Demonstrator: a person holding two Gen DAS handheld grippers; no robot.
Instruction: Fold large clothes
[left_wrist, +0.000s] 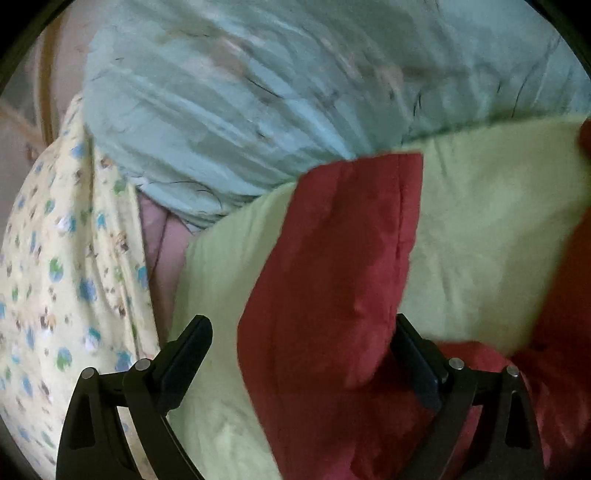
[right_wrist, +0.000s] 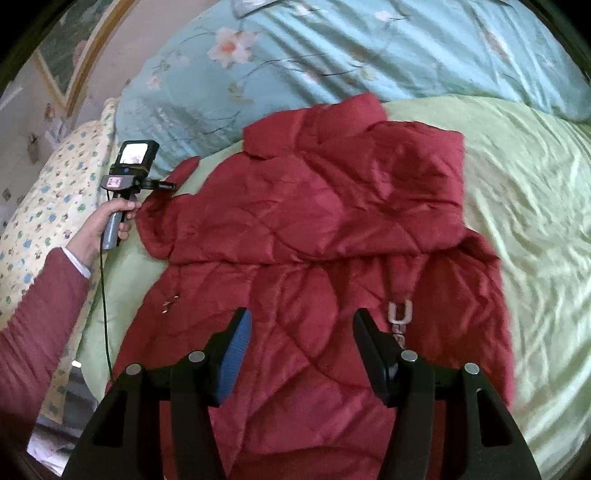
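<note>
The red quilted jacket (right_wrist: 314, 240) lies spread on the bed, on the pale green sheet (right_wrist: 517, 221), with its collar toward the blue floral duvet (right_wrist: 314, 55) that is bunched at the far side. Everything here is placed against that jacket. One side of it is already laid across the body, so the fold looks partly made; the sleeve on the other side (left_wrist: 332, 258) lies out over the green sheet, away from the body, toward the yellow patterned pillow (right_wrist: 48, 206).

The left gripper (left_wrist: 299, 343) hangs over that sleeve with its jaws wide apart. The sleeve cloth runs between them, but the pads do not press on it, so it is released, not grasped. In the right wrist view the person's left hand (right_wrist: 110, 221), in a red sleeve, holds the tool by its handle beside the jacket's sleeve side. I judge the gripper is placed there because the sleeve is the next part to bring in over the body.

The right gripper (right_wrist: 303, 332) hovers above the jacket's lower half, near a pale zip pull or tag (right_wrist: 400, 314), its jaws parted and empty. It seems held there to steady the body or to take the hem once the sleeve is in.

The padded cloth is thick and slippery-looking, so a shallow pinch may slide off.
</note>
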